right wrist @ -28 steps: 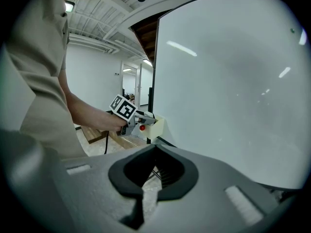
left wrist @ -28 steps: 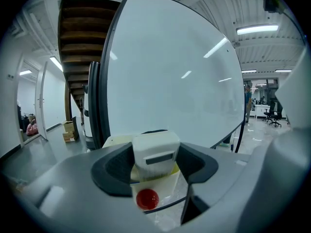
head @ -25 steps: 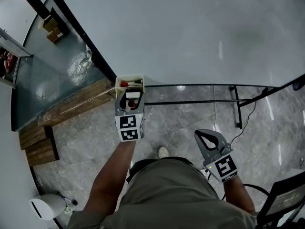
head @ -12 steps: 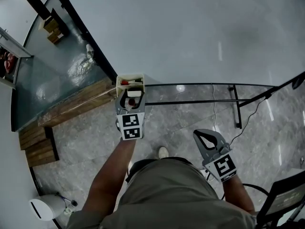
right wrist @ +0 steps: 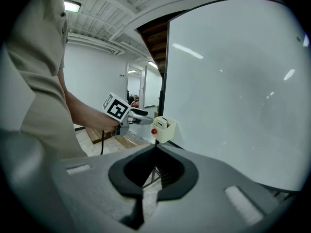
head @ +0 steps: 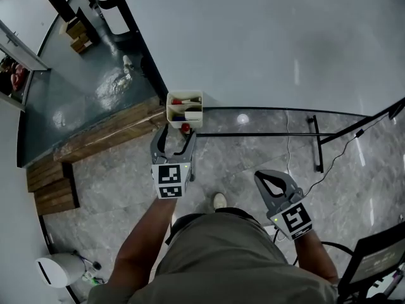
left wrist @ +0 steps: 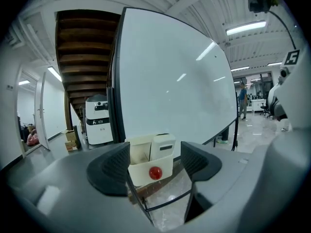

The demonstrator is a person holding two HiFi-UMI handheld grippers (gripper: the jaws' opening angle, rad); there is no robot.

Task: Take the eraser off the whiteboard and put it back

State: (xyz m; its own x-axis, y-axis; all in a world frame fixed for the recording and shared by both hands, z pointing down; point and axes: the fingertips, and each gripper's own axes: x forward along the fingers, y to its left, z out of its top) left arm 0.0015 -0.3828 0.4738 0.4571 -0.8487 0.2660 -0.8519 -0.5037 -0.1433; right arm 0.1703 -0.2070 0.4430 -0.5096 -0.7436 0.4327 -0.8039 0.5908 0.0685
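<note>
A white holder box point(head: 184, 109) hangs at the lower left corner of the whiteboard point(head: 266, 43). In the left gripper view the white eraser point(left wrist: 163, 145) stands upright inside this box point(left wrist: 144, 173), above a red knob point(left wrist: 155, 173) on its front. My left gripper point(head: 173, 138) sits just short of the box; its jaws are opening and stand wide, with nothing between the pads. Lower right, my right gripper point(head: 263, 177) is shut and empty, away from the board. The right gripper view has the box point(right wrist: 164, 129) and the left gripper point(right wrist: 140, 113) beyond its own closed tips point(right wrist: 155, 147).
The whiteboard's black stand bars point(head: 272, 133) and a cable point(head: 329, 157) cross the grey tiled floor. Wooden steps point(head: 57, 189) lie at the left, a white machine point(head: 60, 272) at bottom left. Cardboard boxes point(head: 79, 35) stand far left.
My left gripper has drawn back from the holder box toward the person with its jaws spread wider; the eraser that was between them stays in the box. The right gripper has barely shifted.
</note>
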